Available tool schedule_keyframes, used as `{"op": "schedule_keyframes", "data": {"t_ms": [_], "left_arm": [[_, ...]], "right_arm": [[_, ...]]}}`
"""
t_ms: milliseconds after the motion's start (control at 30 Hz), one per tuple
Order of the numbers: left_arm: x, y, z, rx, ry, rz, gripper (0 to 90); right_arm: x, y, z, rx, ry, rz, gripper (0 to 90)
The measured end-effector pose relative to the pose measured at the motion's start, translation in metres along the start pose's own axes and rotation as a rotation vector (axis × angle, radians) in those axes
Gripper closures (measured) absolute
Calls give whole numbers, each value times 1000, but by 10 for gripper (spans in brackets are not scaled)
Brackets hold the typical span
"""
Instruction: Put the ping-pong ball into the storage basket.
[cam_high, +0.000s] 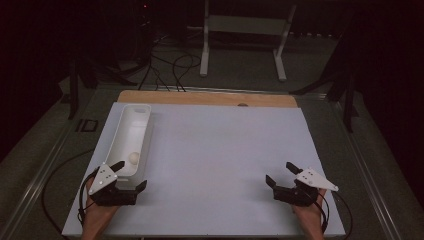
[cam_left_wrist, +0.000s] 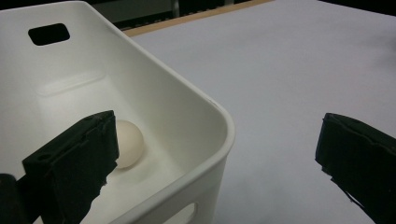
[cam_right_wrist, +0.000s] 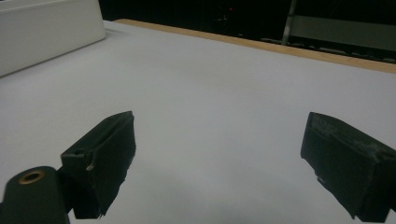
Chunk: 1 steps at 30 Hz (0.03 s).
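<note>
A long white bin (cam_high: 131, 117) lies on the left side of the white table (cam_high: 220, 150). A small pale ball (cam_high: 133, 158) rests inside its near end. My left gripper (cam_high: 131, 175) hovers open over the bin's near right corner, one jaw above the bin's inside, the other over the table. In the left gripper view the ball (cam_left_wrist: 130, 142) sits just past the left jaw, and the bin's rim (cam_left_wrist: 219, 116) runs between the jaws of my left gripper (cam_left_wrist: 215, 158). My right gripper (cam_high: 281, 174) is open and empty at the near right, and its own view shows the right gripper (cam_right_wrist: 219, 163) above bare table.
A wooden strip (cam_high: 207, 98) edges the table's far side. Cables (cam_high: 170, 70) and a white stand (cam_high: 245, 35) lie on the floor beyond. The bin's side (cam_right_wrist: 46, 37) appears far left in the right gripper view. The table's middle is bare white surface.
</note>
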<state>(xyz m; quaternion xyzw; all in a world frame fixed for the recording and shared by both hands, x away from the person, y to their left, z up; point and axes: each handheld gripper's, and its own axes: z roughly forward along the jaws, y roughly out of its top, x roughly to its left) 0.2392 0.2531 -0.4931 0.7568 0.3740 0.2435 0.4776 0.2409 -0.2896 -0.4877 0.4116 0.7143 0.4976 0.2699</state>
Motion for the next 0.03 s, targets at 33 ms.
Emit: {"op": "schedule_keyframes", "data": {"t_ms": [33], "left_arm": [[0, 0, 0, 1, 0, 0, 1]], "right_arm": [[0, 0, 0, -1, 1, 1, 97]]}}
